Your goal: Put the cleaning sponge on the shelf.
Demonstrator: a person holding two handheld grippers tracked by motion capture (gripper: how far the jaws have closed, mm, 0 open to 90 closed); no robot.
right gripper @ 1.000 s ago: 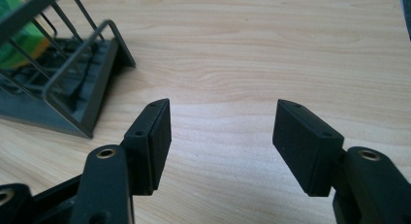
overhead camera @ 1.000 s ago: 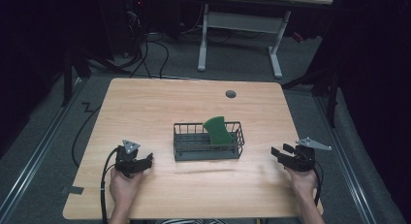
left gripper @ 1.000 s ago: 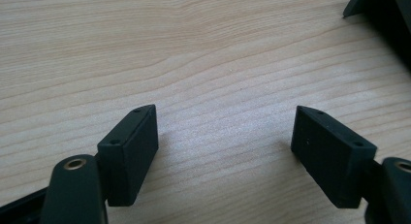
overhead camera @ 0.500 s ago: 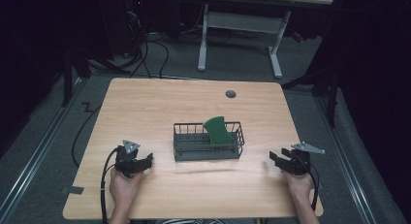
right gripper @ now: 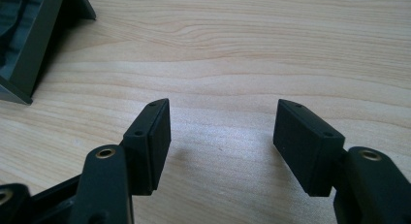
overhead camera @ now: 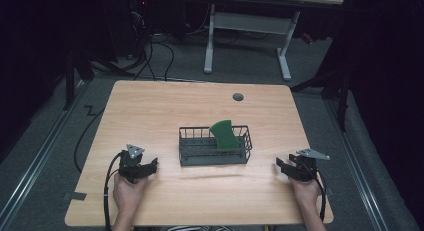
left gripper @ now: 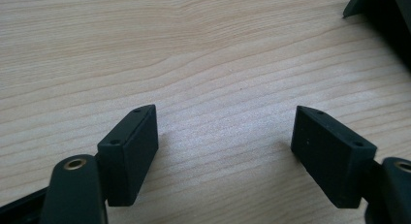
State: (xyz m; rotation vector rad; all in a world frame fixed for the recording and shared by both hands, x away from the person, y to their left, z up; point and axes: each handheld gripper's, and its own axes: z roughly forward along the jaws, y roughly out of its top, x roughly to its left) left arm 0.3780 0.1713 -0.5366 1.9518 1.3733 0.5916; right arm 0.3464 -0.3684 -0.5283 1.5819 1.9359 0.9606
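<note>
A person sits at the near edge of a pale wooden worktop point(overhead camera: 165, 111), a hand-held gripper in each hand. The left hand-held gripper point(overhead camera: 150, 166) rests low over the wood near the front left, its jaws spread wide with nothing between them; its own view shows bare wood grain in the gap and a dark corner of the basket at the upper right. The right hand-held gripper point(overhead camera: 281, 167) sits near the front right edge, likewise released and holding nothing, its jaws pointing toward the middle of the worktop; its own view catches a corner of the basket at the upper left. Between the two, a little farther back, stands a dark wire basket point(overhead camera: 192, 153), well apart from both tools. A green board-like piece point(overhead camera: 224, 134) leans tilted inside the basket's right half, its top poking above the rim. A small round grey cap point(overhead camera: 238, 97) is set into the wood near the far edge. A black cable point(overhead camera: 106, 191) trails from the left tool down past the person's forearm. Beyond the worktop stands another desk with white legs point(overhead camera: 247, 21) on a grey floor.
</note>
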